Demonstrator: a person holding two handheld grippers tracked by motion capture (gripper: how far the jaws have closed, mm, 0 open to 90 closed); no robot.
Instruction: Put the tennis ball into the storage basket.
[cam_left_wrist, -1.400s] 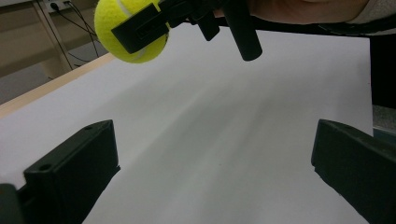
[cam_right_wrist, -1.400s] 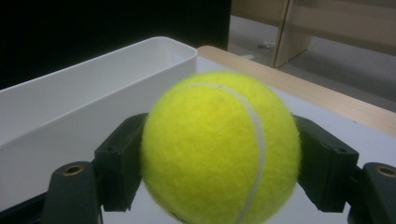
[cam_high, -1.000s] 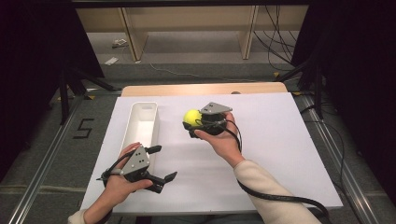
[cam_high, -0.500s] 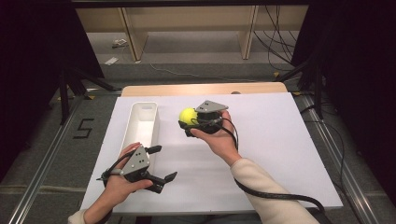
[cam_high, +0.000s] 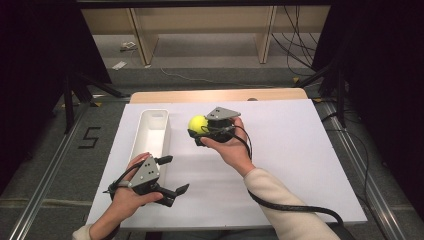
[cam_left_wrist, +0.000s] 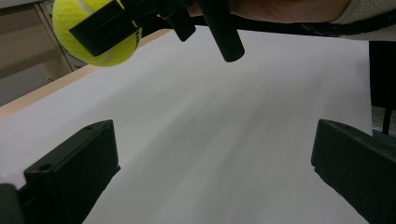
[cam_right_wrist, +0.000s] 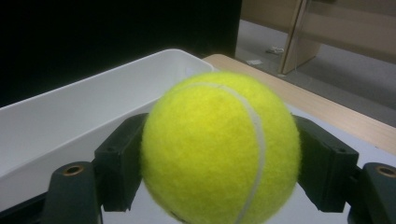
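Note:
A yellow tennis ball (cam_high: 198, 124) is clamped in my right gripper (cam_high: 200, 129), held above the white table sheet just right of the white bin (cam_high: 151, 134). In the right gripper view the ball (cam_right_wrist: 219, 147) sits between both black jaws, with the bin (cam_right_wrist: 70, 116) behind and to its left. My left gripper (cam_high: 172, 175) rests low near the table's front left, jaws wide apart and nothing between them. From the left gripper view the ball (cam_left_wrist: 95, 30) and the right gripper appear at the top left, above the sheet.
The white sheet (cam_high: 295, 150) covers the table, with a wooden strip (cam_high: 220, 95) along its far edge. A black cable (cam_high: 295, 207) trails from the right sleeve across the front right. Wooden shelving legs (cam_high: 142, 35) stand on the floor beyond.
My right gripper has lifted the tennis ball slightly and carried it a little left, toward the bin. The left gripper has stayed where it was.

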